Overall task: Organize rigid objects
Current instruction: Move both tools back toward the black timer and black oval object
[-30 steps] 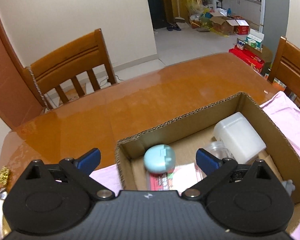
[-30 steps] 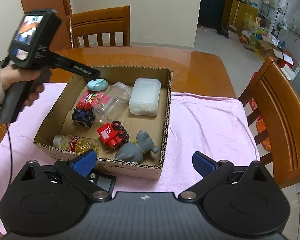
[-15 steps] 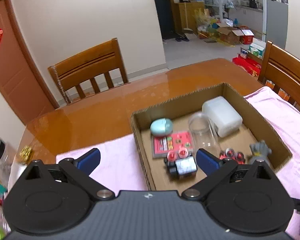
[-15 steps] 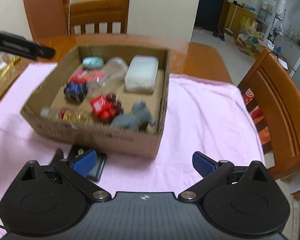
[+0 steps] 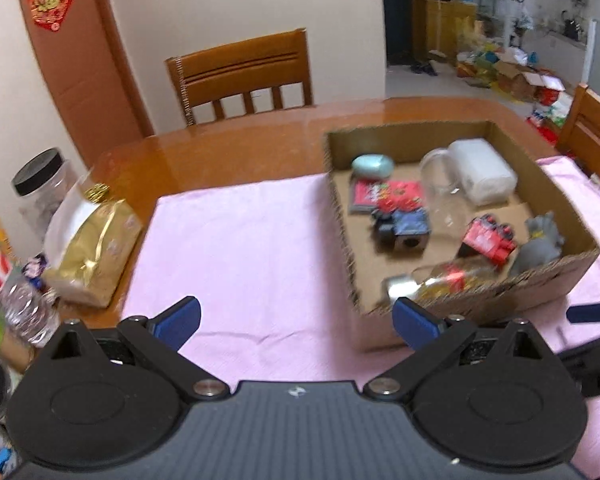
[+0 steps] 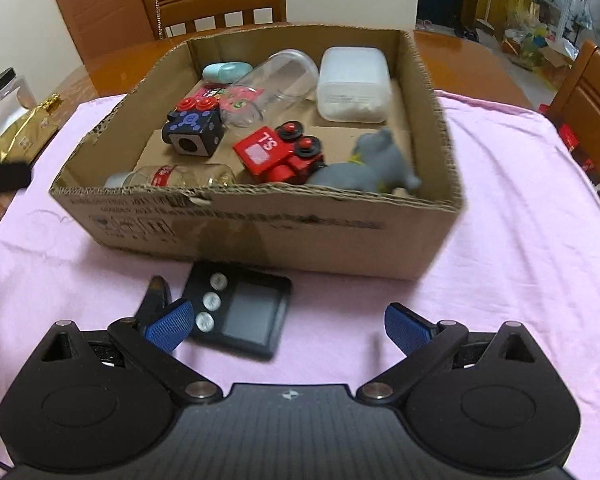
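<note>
A cardboard box [image 6: 260, 224] [image 5: 540, 292] stands on a pink cloth [image 6: 520, 200] [image 5: 240, 240]. It holds a grey elephant toy [image 6: 374, 164], a red toy train [image 6: 280, 152], a dark blue block toy [image 6: 194, 130], a clear jar [image 6: 276, 84], a white container [image 6: 354, 84], a teal case [image 6: 226, 72] and a small bottle [image 6: 172, 176]. A black digital timer [image 6: 240, 312] lies on the cloth in front of the box. My right gripper [image 6: 290, 326] is open and empty, low over the timer. My left gripper [image 5: 296, 320] is open and empty, left of the box.
Wooden chairs stand at the far side [image 5: 244, 76] and the right [image 6: 588, 104]. At the table's left edge are a gold bag [image 5: 92, 248], a black-lidded jar [image 5: 40, 184] and a water bottle [image 5: 24, 304].
My left gripper has pulled back from over the box and swung left. My right gripper has dropped lower and closer to the timer in front of the box.
</note>
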